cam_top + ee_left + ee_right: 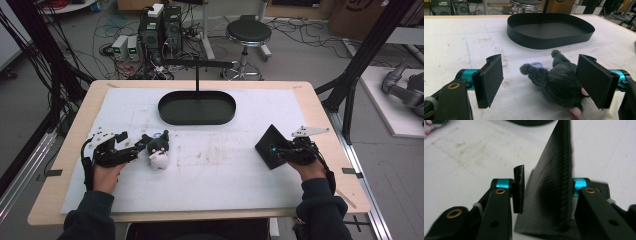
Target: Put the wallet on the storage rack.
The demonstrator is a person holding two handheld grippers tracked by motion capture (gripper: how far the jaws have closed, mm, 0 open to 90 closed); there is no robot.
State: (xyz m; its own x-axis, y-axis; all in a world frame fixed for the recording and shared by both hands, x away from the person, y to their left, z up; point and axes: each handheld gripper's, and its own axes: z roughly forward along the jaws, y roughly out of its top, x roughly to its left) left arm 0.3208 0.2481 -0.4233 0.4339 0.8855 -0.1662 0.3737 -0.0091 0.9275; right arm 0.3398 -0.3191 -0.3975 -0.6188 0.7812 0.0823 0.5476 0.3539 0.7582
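Note:
A dark grey and white plush toy (159,151) lies on the white mat (215,170) at the left. My left gripper (142,146) is open around it. In the left gripper view the toy (556,80) lies between the wide-apart pads (490,80), closer to the right-hand one. At the right, a black woven-textured flat piece (266,141) sits tilted on the mat. My right gripper (278,150) is at its near corner. In the right gripper view the piece (554,170) rises between the jaws, with the left pad (519,192) standing off it. The other pad is hidden behind it.
A shallow black oval tray (197,121) stands empty at the back middle of the mat, also seen in the left gripper view (549,42). A thin black T-shaped post (197,75) rises behind it. A stool (248,32) and cables lie beyond the table's far edge.

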